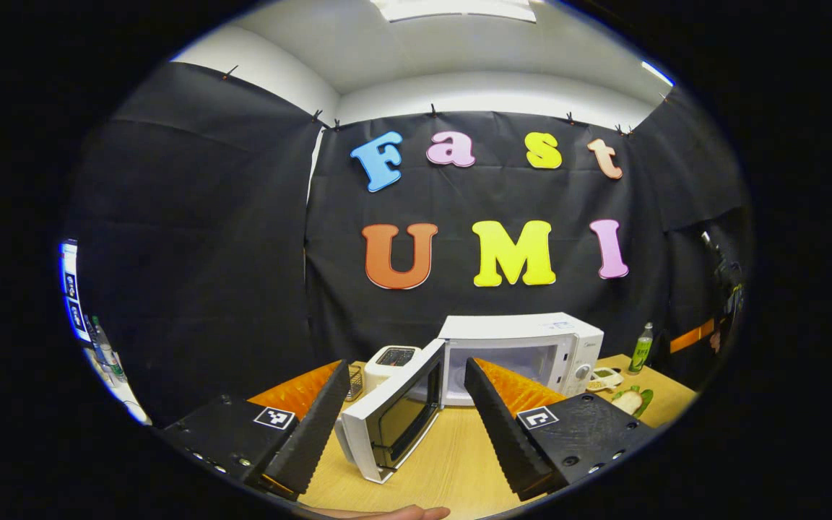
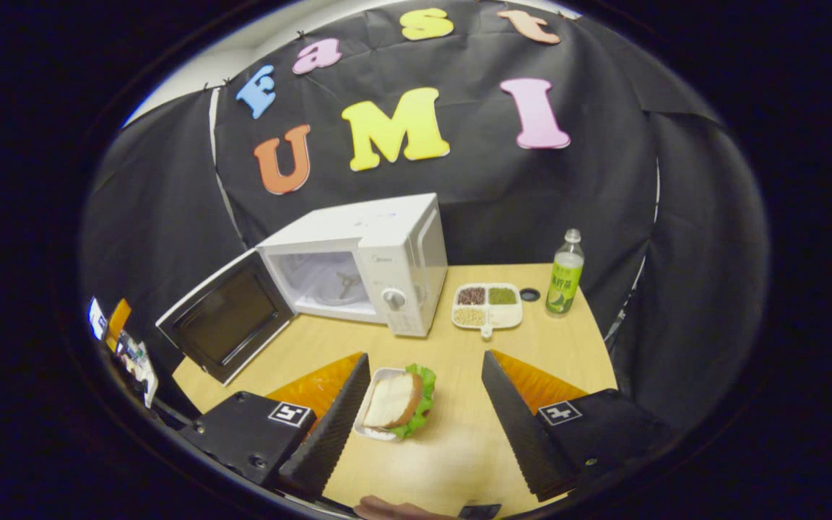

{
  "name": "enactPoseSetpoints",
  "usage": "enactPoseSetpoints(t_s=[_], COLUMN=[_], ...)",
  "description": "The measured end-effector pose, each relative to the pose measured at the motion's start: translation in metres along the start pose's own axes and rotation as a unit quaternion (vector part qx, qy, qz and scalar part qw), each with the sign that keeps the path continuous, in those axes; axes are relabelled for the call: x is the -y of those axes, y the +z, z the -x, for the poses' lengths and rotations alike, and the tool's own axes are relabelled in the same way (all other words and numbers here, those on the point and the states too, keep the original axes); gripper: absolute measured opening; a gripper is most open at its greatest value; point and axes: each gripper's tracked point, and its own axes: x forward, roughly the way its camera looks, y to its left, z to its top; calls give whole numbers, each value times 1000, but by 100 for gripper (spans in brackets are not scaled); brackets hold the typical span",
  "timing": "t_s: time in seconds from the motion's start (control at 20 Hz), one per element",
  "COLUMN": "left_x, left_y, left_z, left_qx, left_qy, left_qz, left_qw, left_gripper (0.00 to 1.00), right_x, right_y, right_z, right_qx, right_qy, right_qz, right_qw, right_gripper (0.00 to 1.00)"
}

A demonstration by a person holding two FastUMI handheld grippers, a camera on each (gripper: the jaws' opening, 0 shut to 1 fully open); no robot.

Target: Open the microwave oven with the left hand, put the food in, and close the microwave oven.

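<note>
**Inspector A:** Left gripper view first. What is the state of the tool?

**Inspector B:** The left hand-held gripper (image 1: 407,404) is spread wide and holds nothing. Between its fingers lies the wooden tabletop (image 1: 452,462). The microwave (image 1: 531,347) stands at the back of the tabletop with its door (image 1: 394,412) swung fully open toward the camera, the cavity exposed. A white toaster (image 1: 394,361) sits just left of the microwave, behind the door. To the right of the microwave are a divided tray (image 1: 604,377), a green bottle (image 1: 641,348), and the sandwich (image 1: 631,399) near the tabletop's right edge.

**Inspector A:** And the right gripper view?

**Inspector B:** The right hand-held gripper (image 2: 425,419) is likewise spread apart, gripping nothing. The sandwich (image 2: 396,401), bread over lettuce on a small white dish (image 2: 376,379), rests on the tabletop (image 2: 459,448) between the fingers, close to the left one; whether it touches that finger I cannot tell. The microwave (image 2: 380,253) is well beyond it, door (image 2: 224,318) hanging open to the left, interior empty. The divided tray (image 2: 488,305) with beans lies just right of the microwave, the green bottle (image 2: 565,274) upright beside it.
</note>
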Motion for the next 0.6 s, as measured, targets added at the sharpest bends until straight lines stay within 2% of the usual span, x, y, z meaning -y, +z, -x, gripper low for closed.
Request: enactPoseSetpoints(t_s=[0.2,0.35,0.4,0.6], left_x=[15,24,29,40], left_y=[24,41,42,48], left_z=[-5,-9,-9,-14], left_qx=[19,34,35,48], left_qy=[-3,2,3,13], left_qz=[-6,-14,-14,-40], left_qw=[1000,999,999,998], left_gripper=[95,95,95,95], right_x=[1,-7,-9,-8], right_y=[-28,-47,-53,-75], right_z=[-31,-52,-59,-86], right_qx=[-80,-131,-147,-190], right_qy=[59,125,142,175], right_qz=[-24,-58,-70,-129], right_qw=[995,982,976,957], right_gripper=[99,100,91,87])
